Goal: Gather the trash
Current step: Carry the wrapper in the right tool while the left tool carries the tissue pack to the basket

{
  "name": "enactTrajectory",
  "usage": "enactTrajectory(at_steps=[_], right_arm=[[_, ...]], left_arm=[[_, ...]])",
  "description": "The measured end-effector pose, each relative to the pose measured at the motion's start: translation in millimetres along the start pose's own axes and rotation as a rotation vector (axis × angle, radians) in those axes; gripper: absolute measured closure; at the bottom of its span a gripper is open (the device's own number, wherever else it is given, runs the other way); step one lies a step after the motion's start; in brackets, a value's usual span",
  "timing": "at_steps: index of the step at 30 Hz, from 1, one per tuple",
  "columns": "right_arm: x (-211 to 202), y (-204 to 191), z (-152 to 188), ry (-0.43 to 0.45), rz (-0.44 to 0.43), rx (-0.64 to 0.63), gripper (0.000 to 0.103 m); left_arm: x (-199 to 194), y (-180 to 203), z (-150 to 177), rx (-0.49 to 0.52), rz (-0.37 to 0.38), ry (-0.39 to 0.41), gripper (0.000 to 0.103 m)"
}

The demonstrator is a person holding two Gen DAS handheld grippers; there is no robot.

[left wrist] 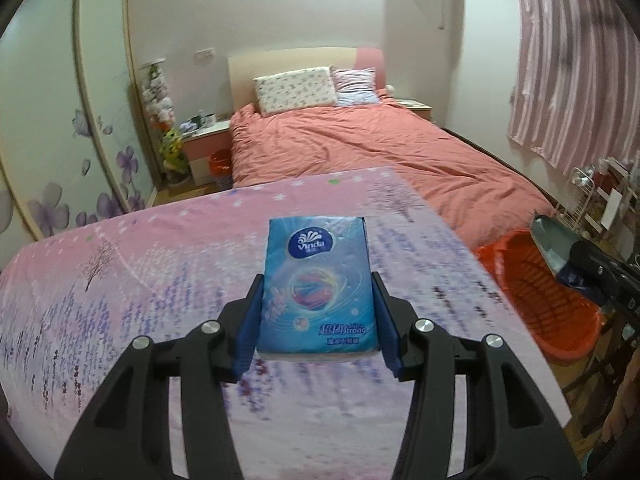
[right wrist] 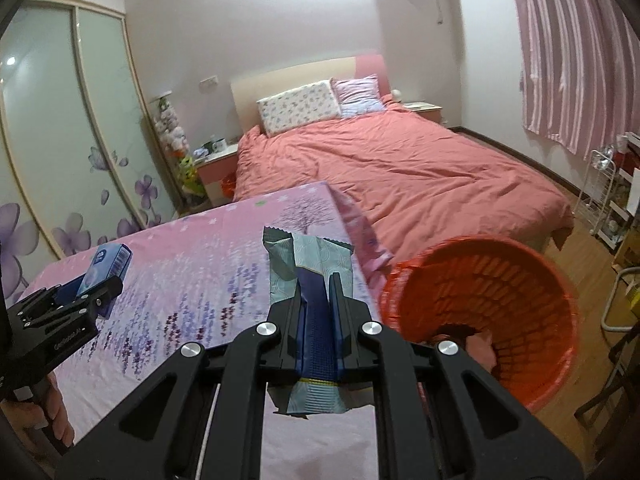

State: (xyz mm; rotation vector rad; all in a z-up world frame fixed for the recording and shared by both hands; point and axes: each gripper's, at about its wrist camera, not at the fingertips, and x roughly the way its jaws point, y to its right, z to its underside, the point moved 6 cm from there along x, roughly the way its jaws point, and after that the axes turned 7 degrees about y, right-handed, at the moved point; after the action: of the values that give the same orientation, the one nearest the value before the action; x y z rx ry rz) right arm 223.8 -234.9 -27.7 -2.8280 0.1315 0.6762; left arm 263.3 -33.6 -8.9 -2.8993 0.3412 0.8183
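Observation:
My left gripper (left wrist: pixel 318 284) is shut on a blue Vinda tissue pack (left wrist: pixel 318 280) and holds it just above the pink flowered table (left wrist: pixel 140 280). The same gripper (right wrist: pixel 100 280) and pack (right wrist: pixel 110 260) show at the left of the right wrist view. My right gripper (right wrist: pixel 316 284) is shut on a grey-blue snack wrapper (right wrist: pixel 310 264) near the table's right edge (right wrist: pixel 352 240). An orange trash basket (right wrist: pixel 520 292) stands on the floor right of the table, with some trash at its bottom. It also shows in the left wrist view (left wrist: pixel 540 292), where the right gripper (left wrist: pixel 600 276) holds the wrapper (left wrist: pixel 554 240) over it.
A bed with a salmon cover (right wrist: pixel 400 172) lies behind the table. A wardrobe with flower-printed doors (left wrist: pixel 80 140) is at the left. A nightstand (left wrist: pixel 204 144) and a second orange bin (left wrist: pixel 220 162) stand beside the bed. A wire rack (right wrist: pixel 608 200) stands at the right wall.

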Motion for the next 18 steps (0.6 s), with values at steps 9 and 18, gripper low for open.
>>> enactTrajectory(at_steps=[9,18], right_arm=[[-18,54,-1,0.034,0.057,0.053,0.092],[-16,118,4,0.031,0.106,0.141,0.092]], left_arm=[[-7,69,-8,0.048,0.096,0.007,0.053],[4,160,-4,0.093,0.242,-0.018,0.053]])
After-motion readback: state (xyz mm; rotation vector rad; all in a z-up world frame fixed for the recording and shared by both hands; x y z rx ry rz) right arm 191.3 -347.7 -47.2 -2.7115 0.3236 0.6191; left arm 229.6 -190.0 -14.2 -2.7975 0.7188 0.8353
